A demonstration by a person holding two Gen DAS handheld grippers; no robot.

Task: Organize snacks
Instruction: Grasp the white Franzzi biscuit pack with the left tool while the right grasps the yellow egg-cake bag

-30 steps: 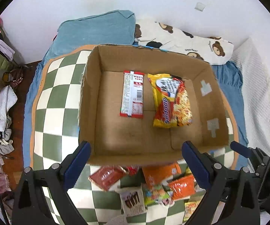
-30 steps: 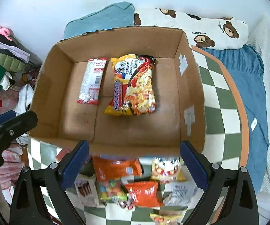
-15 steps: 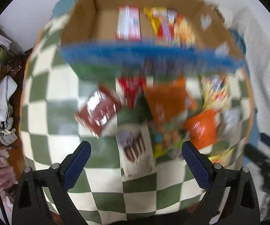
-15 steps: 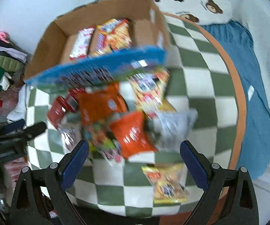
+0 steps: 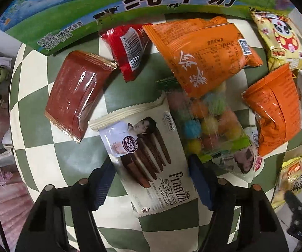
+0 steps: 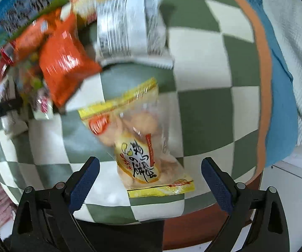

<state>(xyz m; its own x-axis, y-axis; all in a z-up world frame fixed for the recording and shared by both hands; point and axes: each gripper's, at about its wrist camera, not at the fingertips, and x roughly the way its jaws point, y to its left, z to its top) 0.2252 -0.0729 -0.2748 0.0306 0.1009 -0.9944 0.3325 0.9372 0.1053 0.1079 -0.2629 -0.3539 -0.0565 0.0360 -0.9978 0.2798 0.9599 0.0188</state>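
Note:
My left gripper (image 5: pixel 151 168) hangs low over the snack pile, pointing down, its jaws closing. The white Franzza chocolate cookie packet (image 5: pixel 146 147) lies flat between its blue pads (image 5: pixel 102 184). A sliver of cloth still shows on the left side, and the packet is not crumpled. My right gripper (image 6: pixel 151 178) stands wide open just over a yellow rice cracker packet (image 6: pixel 138 138), which lies alone on the checked cloth (image 6: pixel 203 105). The printed blue and green wall of the cardboard box (image 5: pixel 88 14) fills the top of the left wrist view.
Around the cookie packet lie a red-brown pouch (image 5: pixel 75 92), a red packet (image 5: pixel 130 48), two orange bags (image 5: pixel 203 52), a clear bag of coloured sweets (image 5: pixel 209 121) and a yellow panda packet (image 5: pixel 281 35). A white packet (image 6: pixel 130 25) lies beyond the cracker; a blue blanket (image 6: pixel 281 84) borders the cloth.
Both grippers have dropped from above the open box to the snacks in front of it. The left jaws have narrowed around the cookie packet. The right gripper has shifted over the yellow packet.

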